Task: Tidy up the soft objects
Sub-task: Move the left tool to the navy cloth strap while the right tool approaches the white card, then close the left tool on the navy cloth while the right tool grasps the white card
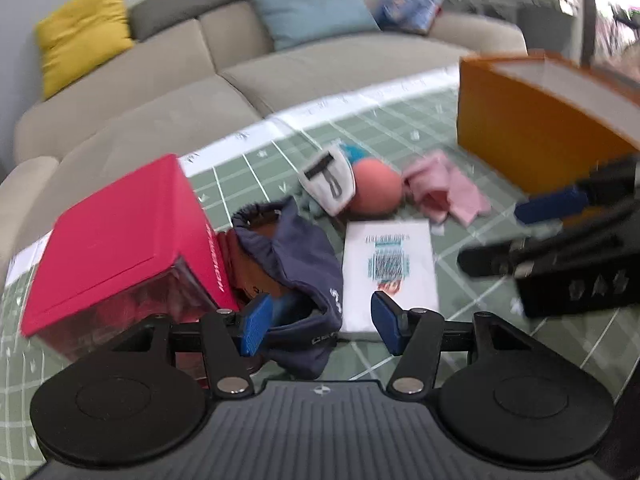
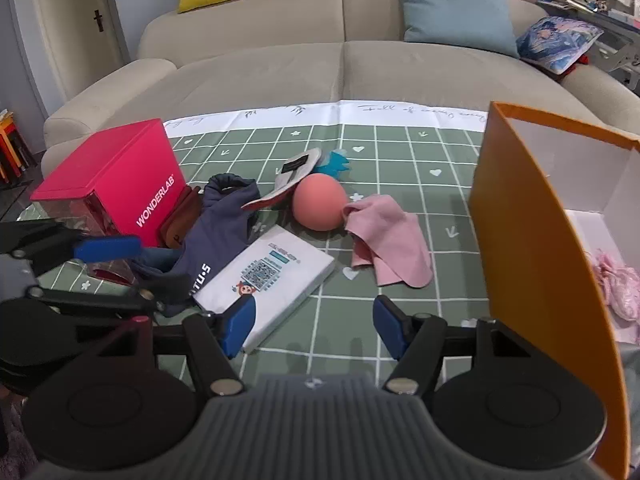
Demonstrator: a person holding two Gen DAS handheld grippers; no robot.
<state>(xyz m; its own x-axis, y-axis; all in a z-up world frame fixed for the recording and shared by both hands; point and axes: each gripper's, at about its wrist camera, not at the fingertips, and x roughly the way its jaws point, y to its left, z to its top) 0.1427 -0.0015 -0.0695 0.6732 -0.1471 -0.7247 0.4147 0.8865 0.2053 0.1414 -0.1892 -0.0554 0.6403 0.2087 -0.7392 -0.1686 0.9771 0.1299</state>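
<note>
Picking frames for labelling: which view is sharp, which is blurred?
Left wrist view: motion-smeared, the orange box and the white packet print unreadable. Right wrist view: crisp, lettering on the red box legible, though fisheye bends the sofa.

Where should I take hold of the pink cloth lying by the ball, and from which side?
Grip the pink cloth at its bunched-up corner next to the peach ball, where the fabric stands up off the green tablecloth; the rest lies too flat to pinch. Come from above and slightly from the orange box side with the right gripper, probably keeping the ball clear of the fingers.
</note>
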